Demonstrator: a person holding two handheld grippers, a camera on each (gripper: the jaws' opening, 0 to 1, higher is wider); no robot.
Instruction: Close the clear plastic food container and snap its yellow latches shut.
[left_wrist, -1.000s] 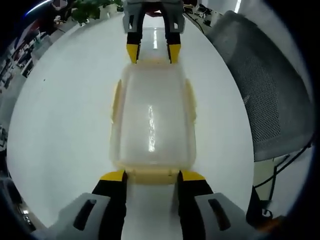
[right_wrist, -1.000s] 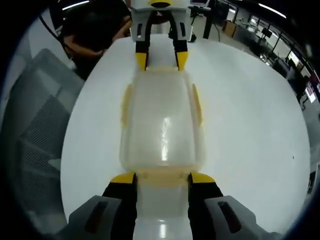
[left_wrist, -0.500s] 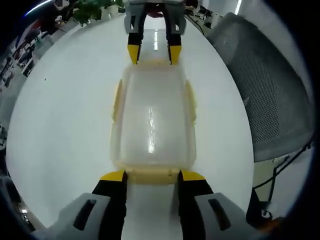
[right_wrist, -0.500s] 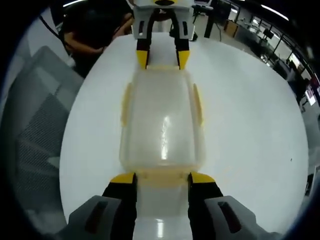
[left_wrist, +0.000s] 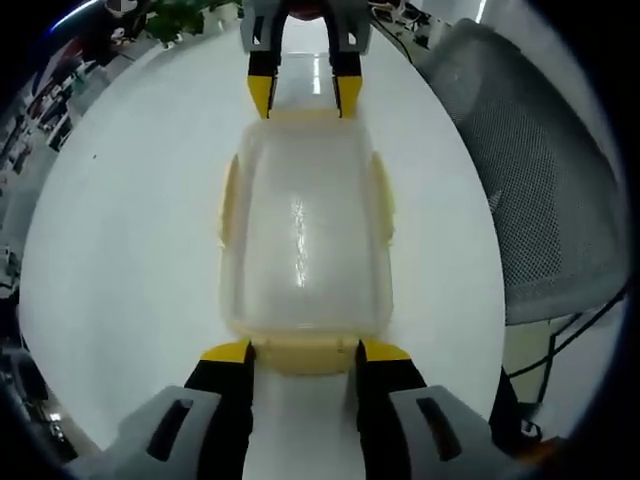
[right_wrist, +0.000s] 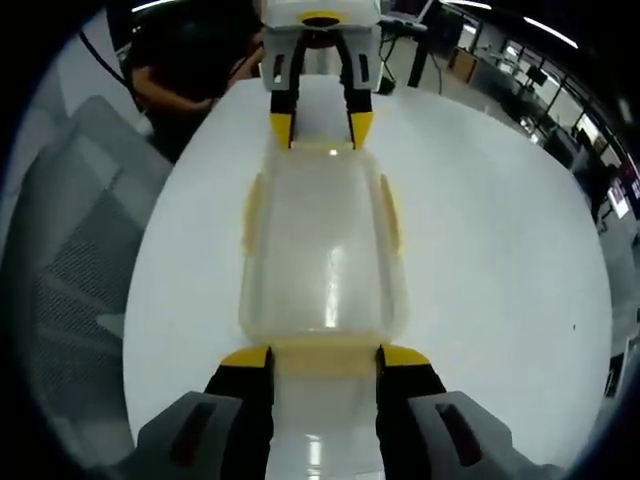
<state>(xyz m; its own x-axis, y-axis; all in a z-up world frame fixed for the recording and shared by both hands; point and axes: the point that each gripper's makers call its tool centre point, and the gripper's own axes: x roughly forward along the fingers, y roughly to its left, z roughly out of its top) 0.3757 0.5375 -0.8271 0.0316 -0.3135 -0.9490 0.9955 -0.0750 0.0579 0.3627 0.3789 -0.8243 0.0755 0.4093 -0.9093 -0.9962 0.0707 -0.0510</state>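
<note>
The clear plastic container rests lengthwise on the white round table with its lid on. Yellow latches run along its long sides and across both ends. My left gripper is open, its yellow-tipped jaws standing either side of the near end latch. My right gripper is open in the same way at the opposite end latch. Each gripper also appears at the far end in the other's view: the right gripper and the left gripper.
A grey mesh chair stands close beside the table. A person in dark clothes is behind the table's far edge. A green plant and office clutter lie beyond. Bare white tabletop surrounds the container.
Both views have shifted slightly, with the container reaching a little further up the frame. The grippers keep their places at the container's two ends, jaws as wide as before.
</note>
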